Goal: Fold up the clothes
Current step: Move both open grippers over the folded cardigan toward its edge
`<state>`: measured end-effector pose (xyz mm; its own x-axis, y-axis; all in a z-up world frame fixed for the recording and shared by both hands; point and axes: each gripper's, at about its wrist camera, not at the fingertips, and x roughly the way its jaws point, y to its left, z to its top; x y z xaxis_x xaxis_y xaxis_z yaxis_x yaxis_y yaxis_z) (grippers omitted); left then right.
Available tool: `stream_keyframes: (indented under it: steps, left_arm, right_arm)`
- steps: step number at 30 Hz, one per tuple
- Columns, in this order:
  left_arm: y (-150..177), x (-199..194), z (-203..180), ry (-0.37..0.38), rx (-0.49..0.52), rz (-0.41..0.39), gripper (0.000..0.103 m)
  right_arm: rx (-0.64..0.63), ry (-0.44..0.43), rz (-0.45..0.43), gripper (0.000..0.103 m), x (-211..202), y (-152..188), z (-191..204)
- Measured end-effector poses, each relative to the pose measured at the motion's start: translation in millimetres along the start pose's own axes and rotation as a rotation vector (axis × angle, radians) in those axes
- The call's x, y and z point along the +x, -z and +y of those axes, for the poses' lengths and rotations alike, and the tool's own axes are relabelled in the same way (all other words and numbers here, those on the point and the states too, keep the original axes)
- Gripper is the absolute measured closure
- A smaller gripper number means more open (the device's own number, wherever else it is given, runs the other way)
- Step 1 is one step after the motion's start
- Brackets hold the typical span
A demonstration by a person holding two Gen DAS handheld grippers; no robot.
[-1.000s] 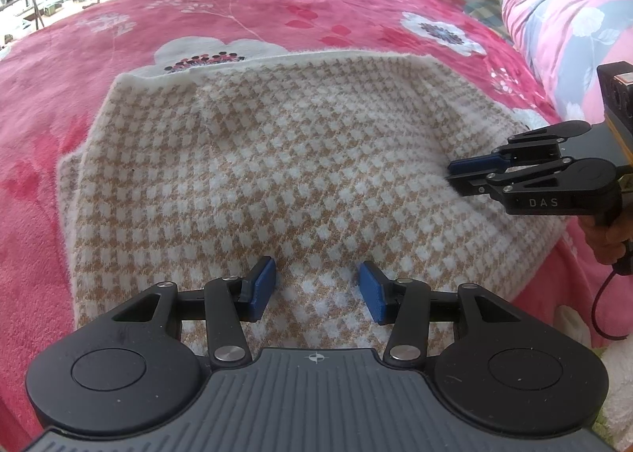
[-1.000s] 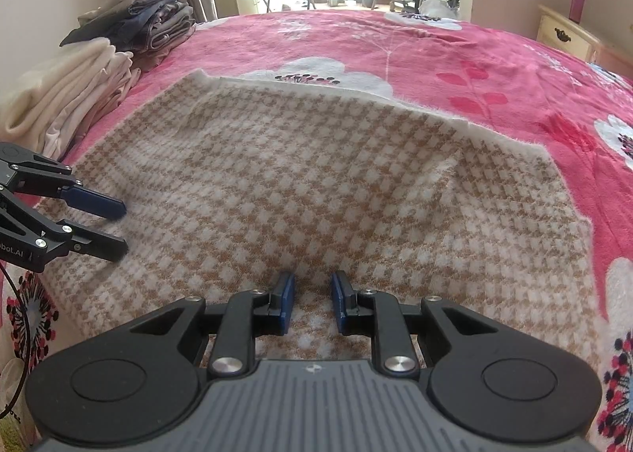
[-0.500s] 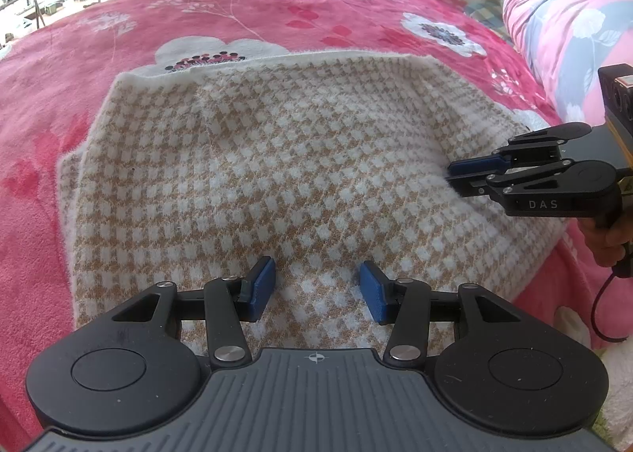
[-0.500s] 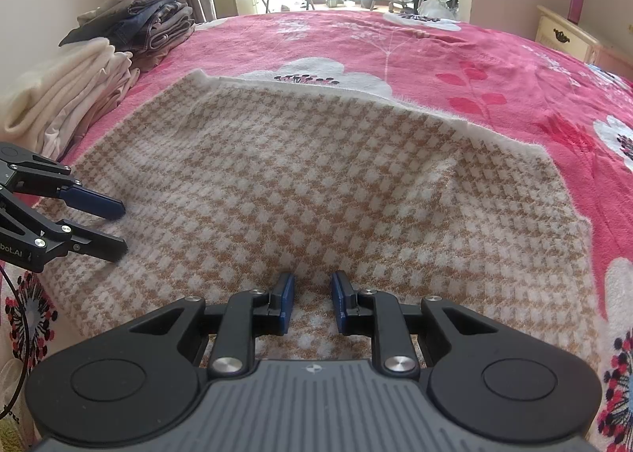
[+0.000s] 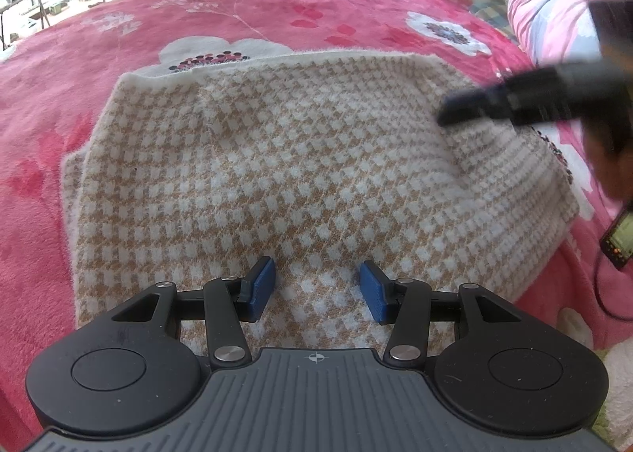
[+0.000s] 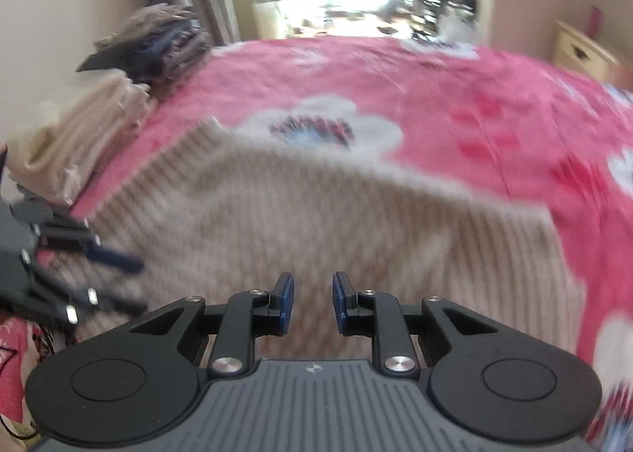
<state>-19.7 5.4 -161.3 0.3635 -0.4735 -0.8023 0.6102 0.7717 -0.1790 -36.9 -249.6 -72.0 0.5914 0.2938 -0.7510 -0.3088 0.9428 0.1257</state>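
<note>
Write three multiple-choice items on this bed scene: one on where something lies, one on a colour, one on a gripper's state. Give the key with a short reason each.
1. Where do the stacks of folded clothes lie, in the right wrist view?
A. at the left edge of the bed, by the wall
B. on the checked garment
C. on the nightstand

2. What colour is the bed cover?
A. plain blue
B. pink with white flowers
C. green stripes

3. How does the left gripper stand?
A. shut on a sock
B. jaws apart, nothing pinched between them
C. shut tight, pads touching

Key: 1 A, the stacks sit left against the wall. 2 B, pink with white blossoms all round the checked garment. 3 B, bare knit shows between the blue pads.
</note>
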Motion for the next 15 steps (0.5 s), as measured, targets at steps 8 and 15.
stream_keyframes:
  steps: [8, 15]
  left_arm:
    - [-33, -30, -11, 0.015, 0.155, -0.16, 0.05]
    - [-95, 32, 8, -0.157, 0.119, -0.106, 0.049]
  right_arm:
    - [-0.079, 0.033, 0.094, 0.081, 74, -65, -9]
    - [0.082, 0.037, 0.049, 0.081, 85, -67, -27]
